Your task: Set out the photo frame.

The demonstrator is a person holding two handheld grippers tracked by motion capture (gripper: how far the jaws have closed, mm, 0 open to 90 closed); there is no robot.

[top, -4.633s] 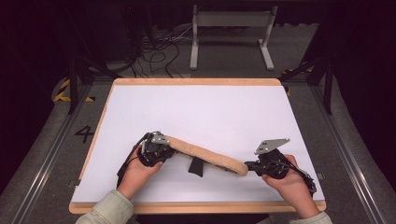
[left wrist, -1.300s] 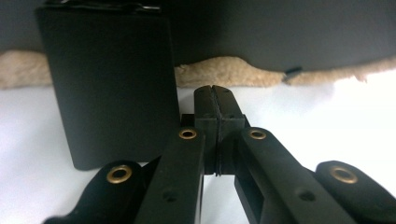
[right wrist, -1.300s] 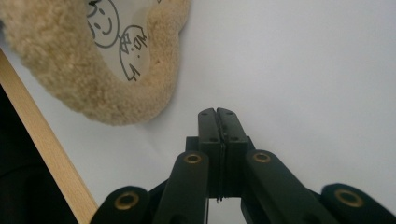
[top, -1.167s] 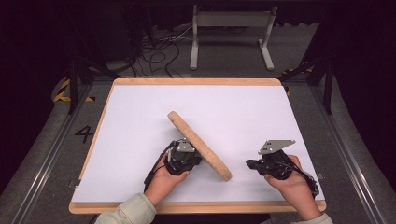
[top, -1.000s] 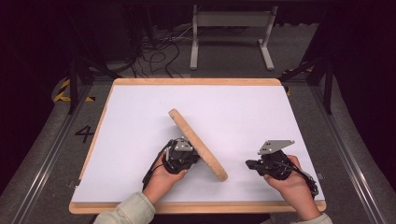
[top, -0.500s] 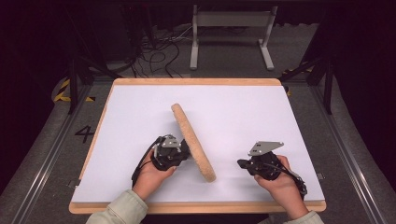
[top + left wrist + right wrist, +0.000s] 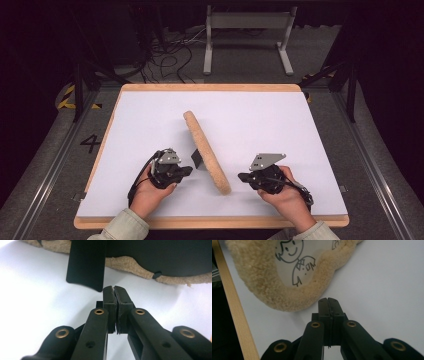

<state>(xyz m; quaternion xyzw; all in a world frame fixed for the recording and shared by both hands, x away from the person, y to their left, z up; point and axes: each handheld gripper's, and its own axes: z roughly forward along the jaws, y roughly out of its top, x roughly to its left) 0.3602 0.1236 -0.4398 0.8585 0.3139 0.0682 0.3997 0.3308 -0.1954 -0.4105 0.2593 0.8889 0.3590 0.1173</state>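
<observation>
I've swung the fleece-rimmed picture frame [image 7: 206, 151] round since a second ago; it now stands on edge mid-table, running from the centre toward my side, propped on its black back stand [image 7: 197, 159]. My left gripper [image 7: 186, 170] has backed off to its left, jaws together on nothing. My right gripper [image 7: 243, 176], also closed and empty, has drawn nearer the frame's front. It looks stable, though I can't see the stand's footing.

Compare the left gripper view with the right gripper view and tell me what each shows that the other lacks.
Left gripper view: the frame's black back and its black stand flap.
Right gripper view: the frame's front with a cartoon drawing, and the table's wooden edge.
Both: the fluffy tan border, the white tabletop, and a shut claw, left and right.
</observation>
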